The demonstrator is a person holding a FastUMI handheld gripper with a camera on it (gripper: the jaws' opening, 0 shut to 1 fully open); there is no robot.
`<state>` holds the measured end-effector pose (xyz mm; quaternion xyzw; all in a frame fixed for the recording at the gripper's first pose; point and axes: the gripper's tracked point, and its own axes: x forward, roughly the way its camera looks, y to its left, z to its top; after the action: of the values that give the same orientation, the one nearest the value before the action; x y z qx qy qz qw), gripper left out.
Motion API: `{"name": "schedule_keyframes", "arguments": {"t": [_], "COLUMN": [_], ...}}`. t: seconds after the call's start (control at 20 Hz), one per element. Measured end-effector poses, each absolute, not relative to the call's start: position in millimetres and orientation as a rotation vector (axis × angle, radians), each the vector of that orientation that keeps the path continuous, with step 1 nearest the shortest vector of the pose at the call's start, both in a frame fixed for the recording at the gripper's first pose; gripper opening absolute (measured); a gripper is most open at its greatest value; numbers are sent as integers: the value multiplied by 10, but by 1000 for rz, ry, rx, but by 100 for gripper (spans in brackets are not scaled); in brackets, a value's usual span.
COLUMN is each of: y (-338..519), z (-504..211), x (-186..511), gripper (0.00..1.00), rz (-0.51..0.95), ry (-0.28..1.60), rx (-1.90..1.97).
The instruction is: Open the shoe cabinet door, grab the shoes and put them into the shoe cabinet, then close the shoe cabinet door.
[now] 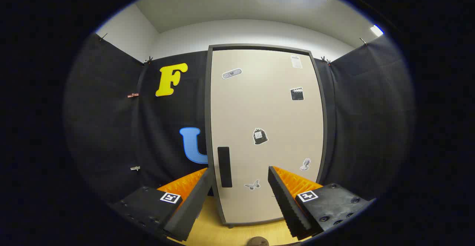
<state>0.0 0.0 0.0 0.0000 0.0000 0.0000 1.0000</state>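
Observation:
The shoe cabinet (265, 127) stands upright straight ahead, a tall beige door in a dark grey frame, and the door is closed. A black vertical handle (224, 166) sits low on the door's left side. My gripper (239, 183) is open, and its black and orange fingers (282, 197) spread wide a short way in front of the door. The handle lies just beyond the gap, nearer the left finger. Nothing is held. A small rounded brown shape (258, 241) peeks in on the floor below the fingers; I cannot tell what it is.
Black cloth walls (371, 120) close in on both sides of the cabinet. A light wooden floor (211, 216) runs under the fingers up to the cabinet's base. Several small stickers dot the door.

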Motion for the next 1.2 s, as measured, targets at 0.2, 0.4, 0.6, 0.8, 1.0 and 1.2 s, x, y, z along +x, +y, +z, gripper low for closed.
{"name": "schedule_keyframes", "arguments": {"t": [0.2, 0.4, 0.6, 0.8, 1.0, 1.2], "y": [21, 39, 53, 85, 177, 287], "z": [18, 24, -2, -58, -141, -301], "x": [-7, -18, 8, 94, 261, 617], "gripper": [98, 97, 97, 97, 97, 97], "rz": [4, 3, -1, 5, 18, 31], "ry": [-8, -14, -13, -5, 5, 33], "rx": [-4, -6, -12, -14, -13, -9]}}
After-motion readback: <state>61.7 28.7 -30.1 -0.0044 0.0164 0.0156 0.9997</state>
